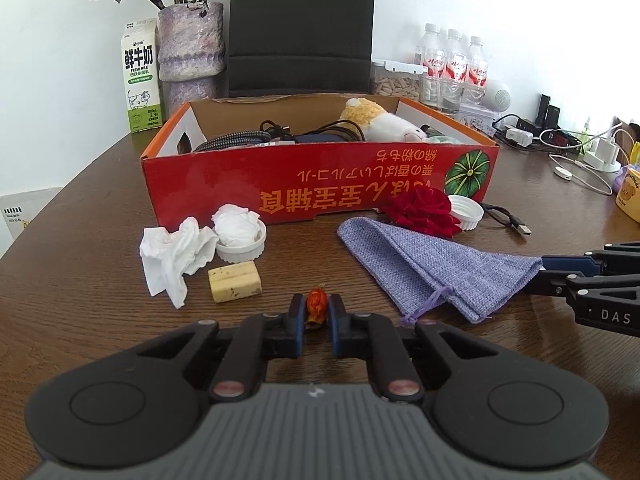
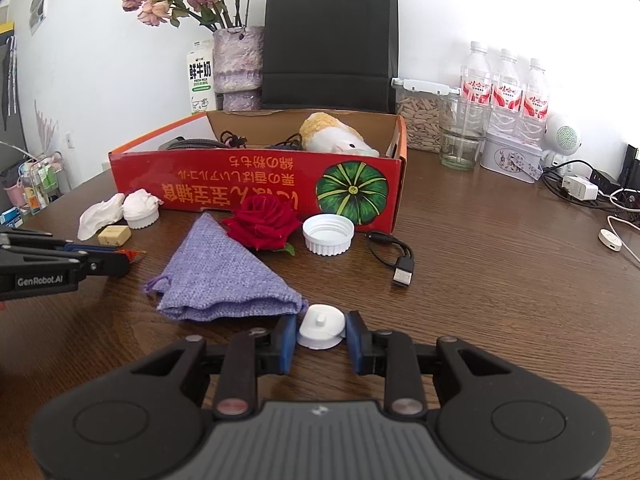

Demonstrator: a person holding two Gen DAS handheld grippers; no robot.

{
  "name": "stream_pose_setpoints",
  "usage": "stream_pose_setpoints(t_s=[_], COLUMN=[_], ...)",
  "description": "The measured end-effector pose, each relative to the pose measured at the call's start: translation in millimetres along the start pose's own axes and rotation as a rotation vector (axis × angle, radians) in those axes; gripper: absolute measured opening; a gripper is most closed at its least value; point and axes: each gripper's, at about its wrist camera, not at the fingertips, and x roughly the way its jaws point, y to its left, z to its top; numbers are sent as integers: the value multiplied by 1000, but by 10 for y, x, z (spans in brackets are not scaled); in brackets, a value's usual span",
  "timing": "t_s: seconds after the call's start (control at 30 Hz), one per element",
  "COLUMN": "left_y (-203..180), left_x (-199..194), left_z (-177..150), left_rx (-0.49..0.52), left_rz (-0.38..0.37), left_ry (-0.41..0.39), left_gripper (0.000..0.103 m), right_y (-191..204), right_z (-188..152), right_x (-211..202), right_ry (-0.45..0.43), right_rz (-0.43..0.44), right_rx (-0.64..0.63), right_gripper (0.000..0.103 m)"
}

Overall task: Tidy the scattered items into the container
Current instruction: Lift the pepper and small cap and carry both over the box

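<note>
Now my left gripper (image 1: 316,312) pinches a small orange dried bud (image 1: 316,305); my right gripper (image 2: 321,332), marked "DAS", squeezes a white round cap (image 2: 321,326). At twelve o'clock sits the red box (image 1: 320,176), its printing upside down. The milk carton (image 1: 141,76) reads "FRESH MILK". Cables inside the box are partly hidden.

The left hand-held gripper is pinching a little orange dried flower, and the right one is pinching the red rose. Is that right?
Not quite. The left hand-held gripper does pinch the little orange dried flower, but the right hand-held gripper pinches a small white round cap. The right wrist view shows the red rose lying untouched by the red box.
</note>
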Motion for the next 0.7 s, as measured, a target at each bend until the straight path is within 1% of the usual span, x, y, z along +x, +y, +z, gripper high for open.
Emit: stream_pose_setpoints(t_s=[0.2,0.37,0.57,0.7], left_y=[5,46,113,112], left_x=[-107,-219,-330,-398], left_z=[20,71,182,313], left_rx=[-6,-12,-33,-33], left_rz=[-12,-20,-31,-41], left_ry=[-33,-67,-110,-156], left_gripper=[12,12,12,12], right_y=[-19,-25,-46,-42], right_z=[1,5,98,250], right_x=[-15,-55,-195,-293], right_ry=[-11,-39,-105,-164], right_rz=[0,-25,-44,-50], right_rx=[11,13,15,3], right_gripper=[25,25,25,25])
